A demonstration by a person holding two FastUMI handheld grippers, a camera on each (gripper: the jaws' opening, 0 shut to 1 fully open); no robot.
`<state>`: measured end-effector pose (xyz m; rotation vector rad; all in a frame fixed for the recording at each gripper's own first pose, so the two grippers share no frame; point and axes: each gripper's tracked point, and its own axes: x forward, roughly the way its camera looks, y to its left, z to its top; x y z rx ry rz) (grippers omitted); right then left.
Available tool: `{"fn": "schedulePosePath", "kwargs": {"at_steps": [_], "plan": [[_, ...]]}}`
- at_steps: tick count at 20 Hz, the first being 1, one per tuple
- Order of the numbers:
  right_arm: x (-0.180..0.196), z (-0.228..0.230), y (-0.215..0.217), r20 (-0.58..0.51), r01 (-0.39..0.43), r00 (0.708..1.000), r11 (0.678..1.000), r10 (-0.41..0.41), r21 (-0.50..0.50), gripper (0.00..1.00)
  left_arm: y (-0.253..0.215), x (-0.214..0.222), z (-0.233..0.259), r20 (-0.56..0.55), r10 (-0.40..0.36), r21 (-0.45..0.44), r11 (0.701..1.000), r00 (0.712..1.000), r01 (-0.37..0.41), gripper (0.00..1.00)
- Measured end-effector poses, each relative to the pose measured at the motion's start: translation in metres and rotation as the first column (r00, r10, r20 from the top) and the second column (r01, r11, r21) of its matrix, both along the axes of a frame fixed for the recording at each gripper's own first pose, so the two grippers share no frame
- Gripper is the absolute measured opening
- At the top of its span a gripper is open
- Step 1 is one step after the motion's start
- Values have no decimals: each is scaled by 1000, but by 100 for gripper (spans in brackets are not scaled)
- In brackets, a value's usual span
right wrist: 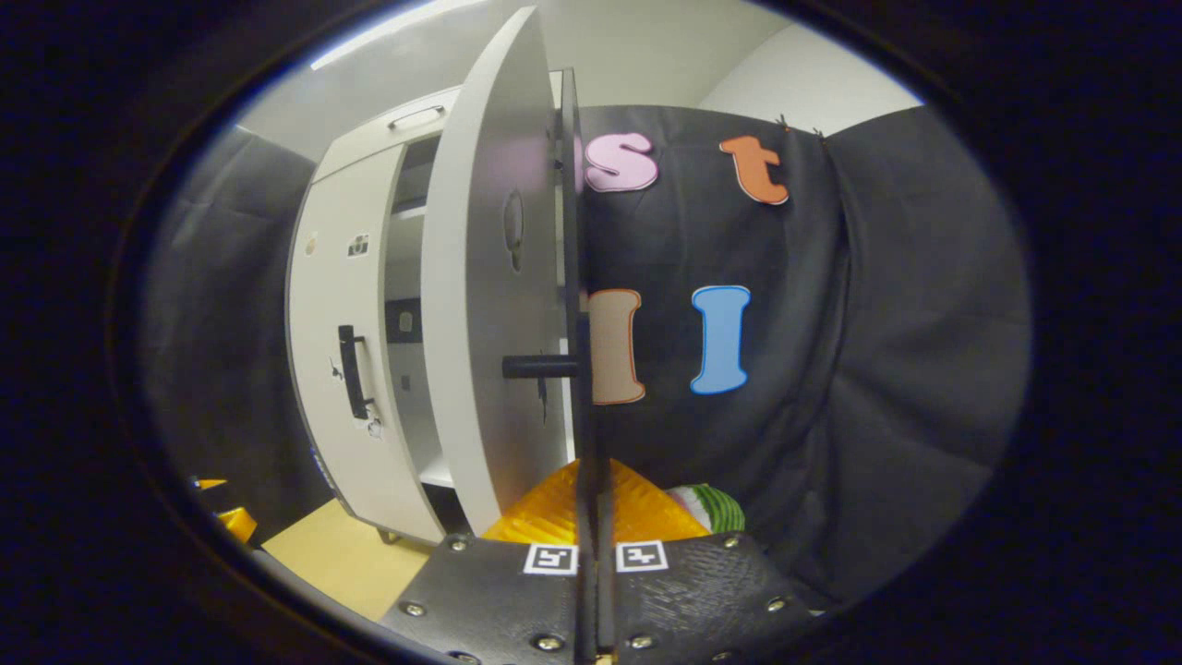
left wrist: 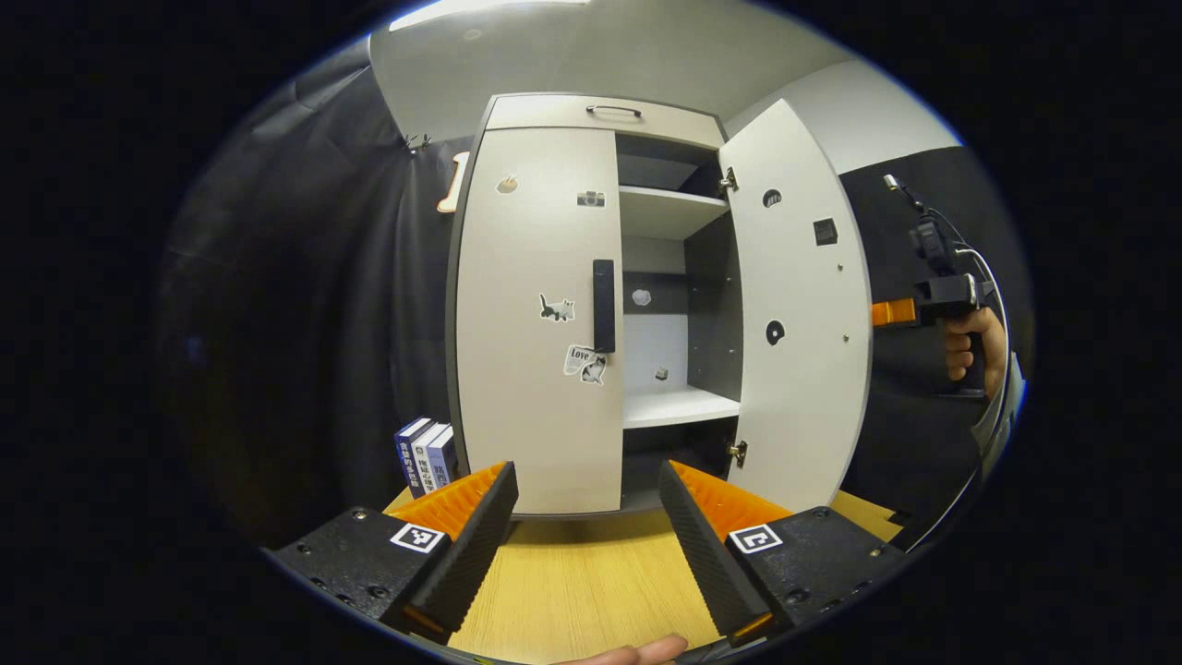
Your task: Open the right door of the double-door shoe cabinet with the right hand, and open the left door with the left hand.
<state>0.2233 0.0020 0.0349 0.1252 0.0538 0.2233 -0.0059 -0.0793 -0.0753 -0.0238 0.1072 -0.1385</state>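
On the wooden surface [left wrist: 591, 582] stands the smooth pale shoe cabinet [left wrist: 545, 314]: right door [left wrist: 799, 314] swung wide (bare shelves inside), left door [left wrist: 540, 319] closed. Left gripper [left wrist: 586, 517] fingers spread; right gripper [right wrist: 596, 517] fingers pressed together.

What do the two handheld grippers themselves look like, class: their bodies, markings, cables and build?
The left gripper has ribbed, wedge-shaped fingers on black bolted blocks, each bearing a square black-and-white marker tag. The right gripper carries the same paired tags and screws on textured black blocks. In the left gripper view, the right gripper has a black pistol-style handle, a camera mounted on top and a cable running from it.
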Motion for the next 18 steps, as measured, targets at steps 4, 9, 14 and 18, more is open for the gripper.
{"fn": "schedulePosePath", "kwargs": {"at_steps": [4, 9, 14, 18], "plan": [[-2, 1, -3, 36, 26, 999, 997, -24, -67, 1, 4, 4, -7, -20, 15, 3, 1000, 1000, -15, 96], [-3, -3, -3, 31, 30, 999, 998, -28, -56, 1, 11, 10, -10, -22, 37, -2, 999, 999, -37, 92], [-22, -9, -7, 79, 18, 997, 1000, -18, -2, 1, 16, 38, -4, 1, 47, 3, 999, 999, -47, 96], [-50, -15, -27, 145, 126, 982, 992, -121, -27, 39, 12, 69, 12, 12, 21, -80, 997, 1000, -20, 96]]}}
